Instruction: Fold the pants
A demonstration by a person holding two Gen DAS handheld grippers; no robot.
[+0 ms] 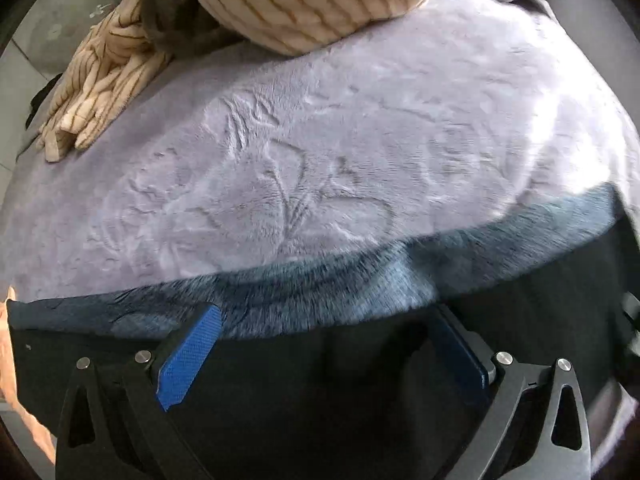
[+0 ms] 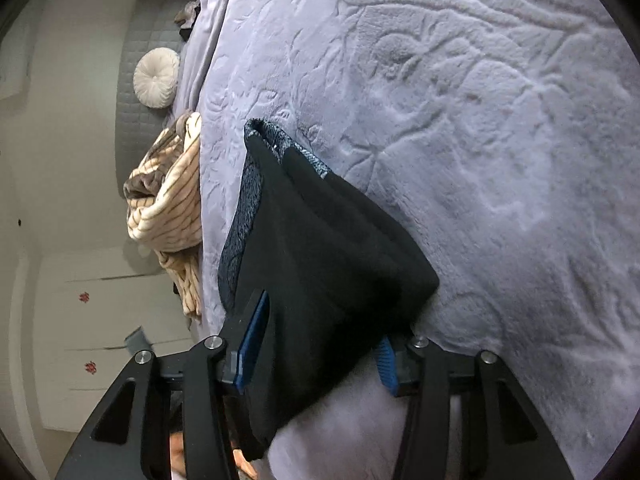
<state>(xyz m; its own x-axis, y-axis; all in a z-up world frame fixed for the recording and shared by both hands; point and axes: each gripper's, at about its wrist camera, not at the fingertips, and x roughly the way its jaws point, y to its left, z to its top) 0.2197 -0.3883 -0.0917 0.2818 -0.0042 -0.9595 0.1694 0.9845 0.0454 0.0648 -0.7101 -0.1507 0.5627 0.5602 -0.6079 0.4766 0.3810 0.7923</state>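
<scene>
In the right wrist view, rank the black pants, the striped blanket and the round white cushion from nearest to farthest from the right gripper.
1. Black pants, between the right gripper's fingers.
2. Striped blanket, left, at the bed's edge.
3. Round white cushion, far upper left.

Matt black cloth pants [image 2: 332, 240] with fuzzy grey lining, embossed plush lilac blanket [image 1: 320, 140], textured blue tool pads [image 1: 190, 358]

A bed covered by a lilac plush blanket [image 1: 320, 152] with an embossed leaf pattern fills most of both views. On it lie black pants [image 2: 320, 240] with a grey fleecy lining, at the bottom of the left wrist frame, and a cream striped blanket [image 1: 304, 0], bunched at the upper left.
</scene>
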